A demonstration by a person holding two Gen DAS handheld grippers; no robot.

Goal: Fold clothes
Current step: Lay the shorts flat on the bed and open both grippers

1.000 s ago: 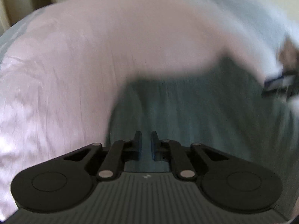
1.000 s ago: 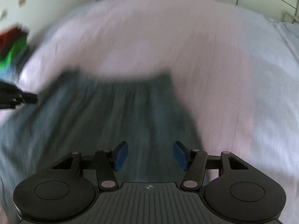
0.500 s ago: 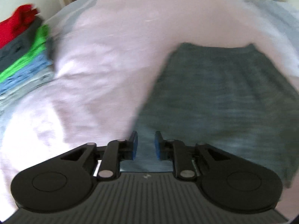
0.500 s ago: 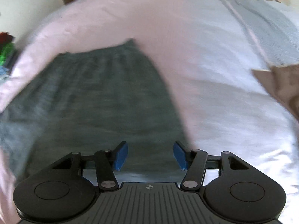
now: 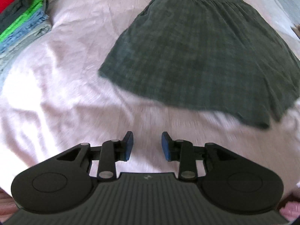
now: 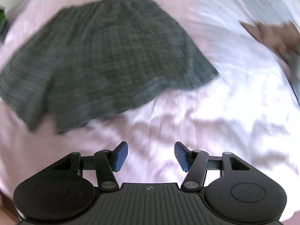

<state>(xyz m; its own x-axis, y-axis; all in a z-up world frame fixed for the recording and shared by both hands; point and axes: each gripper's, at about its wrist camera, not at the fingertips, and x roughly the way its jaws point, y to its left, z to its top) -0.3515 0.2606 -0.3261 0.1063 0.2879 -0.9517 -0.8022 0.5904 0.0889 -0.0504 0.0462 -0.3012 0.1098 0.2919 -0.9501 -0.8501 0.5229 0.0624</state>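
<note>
A dark grey-green pair of shorts (image 5: pixel 202 56) lies spread flat on the pale pink bed sheet (image 5: pixel 56 93), waistband at the far side. It also shows in the right wrist view (image 6: pixel 105 56). My left gripper (image 5: pixel 147 145) is open and empty, hovering over bare sheet short of the shorts' near hem. My right gripper (image 6: pixel 151 154) is open and empty, also over bare sheet short of the hem.
A stack of folded clothes (image 5: pixel 20 18) in red, dark grey, green and blue sits at the far left of the bed. A brown garment (image 6: pixel 273 35) lies at the far right, beside a grey-white blanket (image 6: pixel 262 5).
Both grippers have pulled back from the shorts toward the near side. The left gripper's fingers have opened wider. The shorts now lie flat and free on the sheet.
</note>
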